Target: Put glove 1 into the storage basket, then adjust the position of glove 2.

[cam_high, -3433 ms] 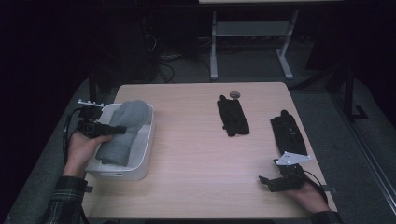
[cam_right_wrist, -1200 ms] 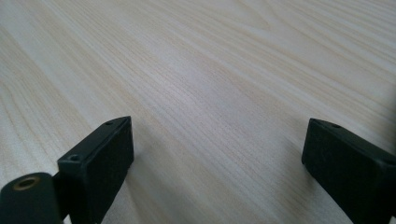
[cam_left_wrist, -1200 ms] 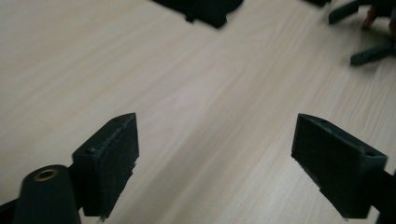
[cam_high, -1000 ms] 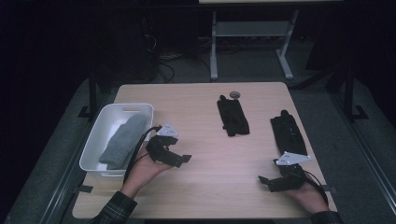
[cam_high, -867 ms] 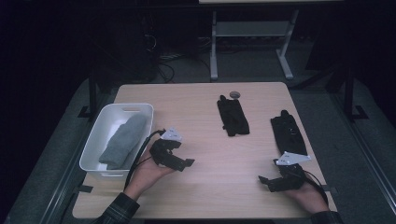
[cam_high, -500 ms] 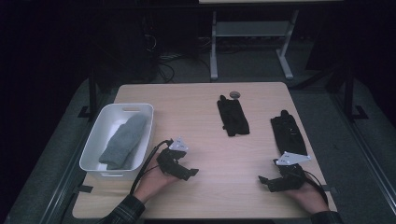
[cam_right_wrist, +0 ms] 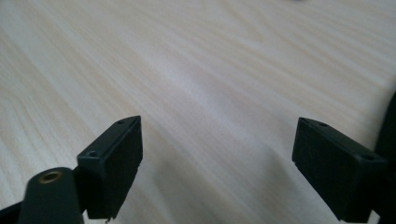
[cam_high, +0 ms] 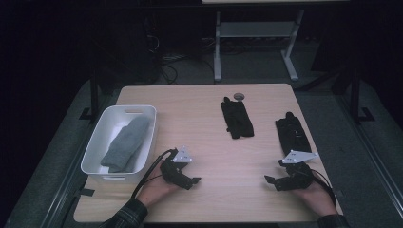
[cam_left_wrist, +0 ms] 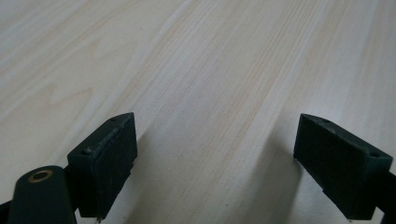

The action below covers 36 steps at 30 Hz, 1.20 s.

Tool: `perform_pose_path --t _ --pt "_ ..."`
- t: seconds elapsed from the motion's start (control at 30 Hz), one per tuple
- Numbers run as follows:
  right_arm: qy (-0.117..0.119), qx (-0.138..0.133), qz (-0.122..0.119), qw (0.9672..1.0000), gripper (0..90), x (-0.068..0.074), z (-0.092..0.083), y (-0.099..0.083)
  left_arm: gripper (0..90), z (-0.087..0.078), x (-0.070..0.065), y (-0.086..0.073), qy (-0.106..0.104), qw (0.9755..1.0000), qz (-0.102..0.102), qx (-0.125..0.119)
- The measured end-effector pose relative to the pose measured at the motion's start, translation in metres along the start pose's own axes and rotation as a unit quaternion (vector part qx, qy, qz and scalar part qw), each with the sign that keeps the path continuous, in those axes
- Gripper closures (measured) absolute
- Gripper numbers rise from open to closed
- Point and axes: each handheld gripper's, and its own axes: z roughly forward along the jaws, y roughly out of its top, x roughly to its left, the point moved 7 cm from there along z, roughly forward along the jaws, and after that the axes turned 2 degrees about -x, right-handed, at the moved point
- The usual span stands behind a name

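Both forearms come in from the near edge. The left gripper (cam_high: 189,180) lies low in the left hand (cam_high: 159,189), its fingers (cam_left_wrist: 105,158) spread wide with nothing between them. The right gripper (cam_high: 273,182) sits in the right hand (cam_high: 311,192); its fingers (cam_right_wrist: 114,158) have just been closing slightly, standing wide apart and empty.

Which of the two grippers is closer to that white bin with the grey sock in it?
The left. The left gripper rests on the table just beside the white bin's near right corner, jaws open and empty. The right gripper sits far across the table, near the black socks.
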Motion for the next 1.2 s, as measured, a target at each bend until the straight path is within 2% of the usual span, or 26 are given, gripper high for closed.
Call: perform_pose_path --t 0.03,0.17,0.23,0.33,0.43,0.5,0.57,0.83,1.03,1.2 --pt "-0.005 -0.002 0.001 1.0000 18.4 -0.002 -0.001 0.002 12.4 0.000 0.000 -0.001 -0.003 1.0000 0.005 -0.001" --pt "-0.012 -0.007 0.002 0.9999 25.6 -0.011 -0.002 0.011 12.3 0.001 0.000 -0.002 0.000 0.9996 0.000 -0.029" --pt "-0.016 -0.015 0.003 0.9998 33.3 -0.016 -0.003 0.017 12.3 0.001 0.000 -0.002 0.000 0.9995 -0.001 -0.030" --pt "-0.024 -0.029 0.002 0.9993 46.8 -0.023 -0.006 0.026 12.3 0.001 0.000 -0.002 0.001 0.9996 0.002 -0.030" --pt "-0.037 -0.033 0.004 0.9988 65.0 -0.033 -0.010 0.033 12.3 0.001 0.000 -0.002 0.001 0.9995 0.002 -0.030" --pt "-0.054 -0.034 0.009 0.9979 80.3 -0.044 -0.011 0.037 12.3 0.001 0.000 -0.002 -0.001 0.9996 0.003 -0.030" --pt "-0.069 -0.034 0.018 0.9969 89.0 -0.056 -0.013 0.039 12.3 0.001 0.000 -0.001 -0.003 0.9996 0.004 -0.029" --pt "-0.114 -0.025 0.047 0.9921 90.0 -0.101 -0.012 0.035 12.3 0.001 0.001 -0.002 -0.006 0.9995 0.005 -0.030" --pt "-0.140 -0.011 0.070 0.9877 90.0 -0.127 -0.009 0.030 12.3 0.001 0.000 -0.002 -0.007 0.9995 0.005 -0.030" --pt "-0.145 -0.003 0.091 0.9853 90.0 -0.144 -0.007 0.025 12.3 0.001 0.000 -0.002 -0.007 0.9996 0.005 -0.028"
